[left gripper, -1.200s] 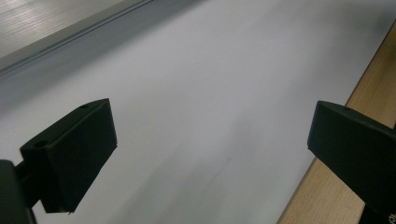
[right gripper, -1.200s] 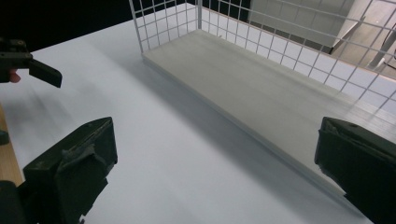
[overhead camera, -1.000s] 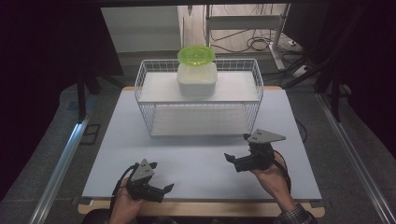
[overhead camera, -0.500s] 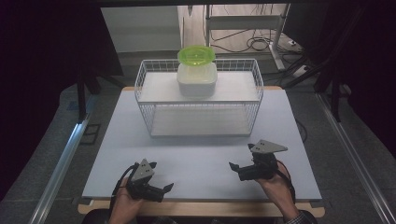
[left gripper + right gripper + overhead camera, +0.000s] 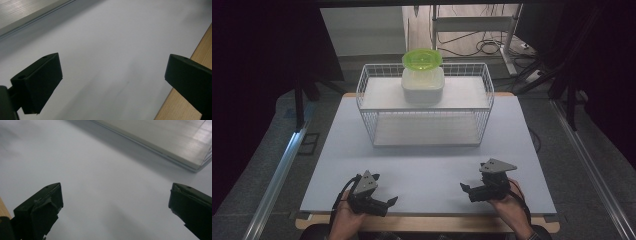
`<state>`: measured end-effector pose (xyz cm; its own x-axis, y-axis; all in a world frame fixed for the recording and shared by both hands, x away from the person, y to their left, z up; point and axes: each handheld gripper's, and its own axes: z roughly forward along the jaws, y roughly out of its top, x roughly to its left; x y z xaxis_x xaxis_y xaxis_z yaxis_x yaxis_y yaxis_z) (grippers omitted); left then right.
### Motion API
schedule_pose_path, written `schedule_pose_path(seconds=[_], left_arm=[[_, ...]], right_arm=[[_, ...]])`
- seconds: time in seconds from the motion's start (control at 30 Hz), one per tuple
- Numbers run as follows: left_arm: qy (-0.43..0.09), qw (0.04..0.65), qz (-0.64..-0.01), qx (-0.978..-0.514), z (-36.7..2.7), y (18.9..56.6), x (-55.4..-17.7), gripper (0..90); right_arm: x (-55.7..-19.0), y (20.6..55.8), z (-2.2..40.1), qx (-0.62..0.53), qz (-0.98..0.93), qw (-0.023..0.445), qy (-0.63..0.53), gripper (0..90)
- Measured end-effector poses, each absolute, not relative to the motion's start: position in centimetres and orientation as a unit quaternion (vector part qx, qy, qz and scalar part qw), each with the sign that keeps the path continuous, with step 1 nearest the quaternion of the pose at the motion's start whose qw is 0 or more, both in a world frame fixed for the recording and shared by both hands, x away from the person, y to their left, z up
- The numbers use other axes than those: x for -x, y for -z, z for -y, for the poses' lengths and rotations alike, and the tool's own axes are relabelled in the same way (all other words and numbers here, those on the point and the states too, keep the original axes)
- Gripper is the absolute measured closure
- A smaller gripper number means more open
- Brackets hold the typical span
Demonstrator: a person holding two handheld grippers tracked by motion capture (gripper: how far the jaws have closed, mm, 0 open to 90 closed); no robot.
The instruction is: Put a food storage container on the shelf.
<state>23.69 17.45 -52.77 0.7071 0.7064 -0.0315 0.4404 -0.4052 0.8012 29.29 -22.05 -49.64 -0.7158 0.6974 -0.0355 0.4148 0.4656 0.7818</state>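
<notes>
Your left gripper [image 5: 388, 202] rests low at the near edge of the white table mat [image 5: 422, 170], jaws spread wide and holding nothing; in the left gripper view its two black jaws frame bare mat, with the wooden table edge [image 5: 185, 95] beside one of them. Your right gripper [image 5: 468, 189] lies level with it, well apart, jaws likewise wide open and empty. Far ahead of both grippers, and between their lines, stands the wire basket [image 5: 367, 100]. On its upper shelf sits the white container [image 5: 423, 87], capped by a green lid [image 5: 422, 58].
</notes>
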Motion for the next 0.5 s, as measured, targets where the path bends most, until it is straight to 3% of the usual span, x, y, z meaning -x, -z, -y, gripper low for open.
schedule_pose_path(seconds=[0.5], left_arm=[[-0.156,0.41,-0.347,-0.829,-17.3,52.9,-23.7,1.1]], right_arm=[[-29.5,51.4,21.5,-0.337,-0.858,0.16,-0.353,0.0]])
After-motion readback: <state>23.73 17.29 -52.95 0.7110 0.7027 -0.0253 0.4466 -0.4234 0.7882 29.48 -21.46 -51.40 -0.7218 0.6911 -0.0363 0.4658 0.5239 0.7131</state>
